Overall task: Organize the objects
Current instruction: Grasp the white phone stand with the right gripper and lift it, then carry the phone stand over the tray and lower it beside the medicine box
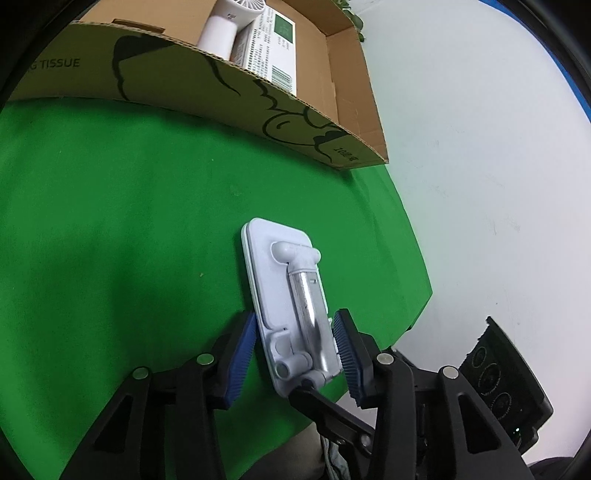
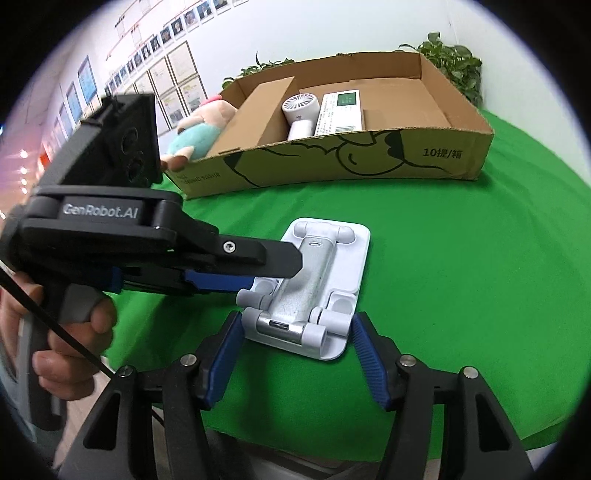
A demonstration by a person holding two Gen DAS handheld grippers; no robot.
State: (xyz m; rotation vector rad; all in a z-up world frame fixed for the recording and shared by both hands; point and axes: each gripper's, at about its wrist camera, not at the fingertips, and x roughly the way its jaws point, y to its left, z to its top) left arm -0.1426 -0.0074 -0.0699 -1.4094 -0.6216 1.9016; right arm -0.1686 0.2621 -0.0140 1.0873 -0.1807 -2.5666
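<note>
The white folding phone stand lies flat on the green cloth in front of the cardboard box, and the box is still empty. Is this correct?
Not fully. The cardboard box is not empty: the right wrist view shows a small white fan and a white printed package inside. The phone stand does lie flat on the green cloth before it.

A bright green cloth point(image 2: 461, 280) covers the round desk point(image 1: 410, 321), its edge curving off in both views. Behind it stands a plain white wall point(image 2: 332, 26), evenly lit. To the left, rows of framed papers and portrait photos point(image 2: 173, 74) hang along the wall (too small to read). Leafy green plants point(image 2: 454, 62) rise behind the desk's far edge.
</note>
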